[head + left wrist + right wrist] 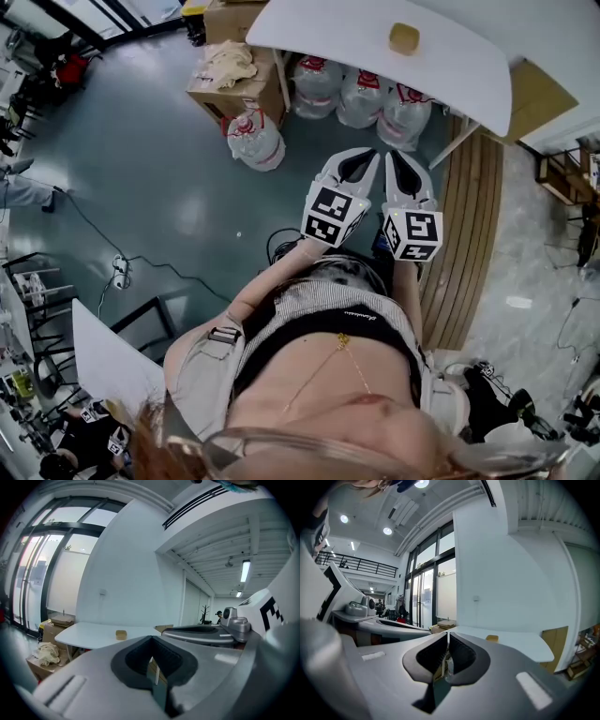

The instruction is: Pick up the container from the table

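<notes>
A white table with rounded corners stands on the grey floor. One small tan container sits on it, well in from the near edge.

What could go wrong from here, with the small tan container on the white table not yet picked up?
Both the left hand-held gripper and the right hand-held gripper have their jaws together; unless one opens in time, it may just push the container across the table. The water jugs under the table could block the person's feet.
</notes>
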The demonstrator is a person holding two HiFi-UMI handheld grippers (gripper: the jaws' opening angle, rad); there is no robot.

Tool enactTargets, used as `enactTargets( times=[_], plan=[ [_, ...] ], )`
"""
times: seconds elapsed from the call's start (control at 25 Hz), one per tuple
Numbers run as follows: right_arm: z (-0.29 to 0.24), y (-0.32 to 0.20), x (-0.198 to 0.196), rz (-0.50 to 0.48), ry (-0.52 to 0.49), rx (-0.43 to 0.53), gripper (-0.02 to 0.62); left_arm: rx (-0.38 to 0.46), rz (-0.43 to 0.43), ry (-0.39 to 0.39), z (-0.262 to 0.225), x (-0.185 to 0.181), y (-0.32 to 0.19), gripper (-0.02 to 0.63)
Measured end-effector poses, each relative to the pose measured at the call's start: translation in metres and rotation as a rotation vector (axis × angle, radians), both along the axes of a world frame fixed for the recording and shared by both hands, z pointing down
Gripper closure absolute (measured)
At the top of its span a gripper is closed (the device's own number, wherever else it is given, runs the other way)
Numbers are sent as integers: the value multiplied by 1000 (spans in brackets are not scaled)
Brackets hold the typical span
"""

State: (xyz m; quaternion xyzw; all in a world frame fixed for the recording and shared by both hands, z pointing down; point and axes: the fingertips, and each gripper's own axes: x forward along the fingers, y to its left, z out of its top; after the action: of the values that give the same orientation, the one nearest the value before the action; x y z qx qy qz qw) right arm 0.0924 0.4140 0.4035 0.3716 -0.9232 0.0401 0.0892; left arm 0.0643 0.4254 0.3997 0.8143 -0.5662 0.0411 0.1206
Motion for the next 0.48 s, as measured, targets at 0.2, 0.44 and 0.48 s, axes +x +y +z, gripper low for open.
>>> enactTargets(
  times=[0.2,0.44,0.48],
  plan=[
    [3,-7,-17,25,-5,-11,571,-4,32,5,4,-18,-8,606],
    [10,-6,-28,39,20,-38,571,-22,37,36,7,-35,-10,606],
    [11,-5,-30,37,28,-42,571,-23,35,36,7,-36,-9,606]
  ],
)
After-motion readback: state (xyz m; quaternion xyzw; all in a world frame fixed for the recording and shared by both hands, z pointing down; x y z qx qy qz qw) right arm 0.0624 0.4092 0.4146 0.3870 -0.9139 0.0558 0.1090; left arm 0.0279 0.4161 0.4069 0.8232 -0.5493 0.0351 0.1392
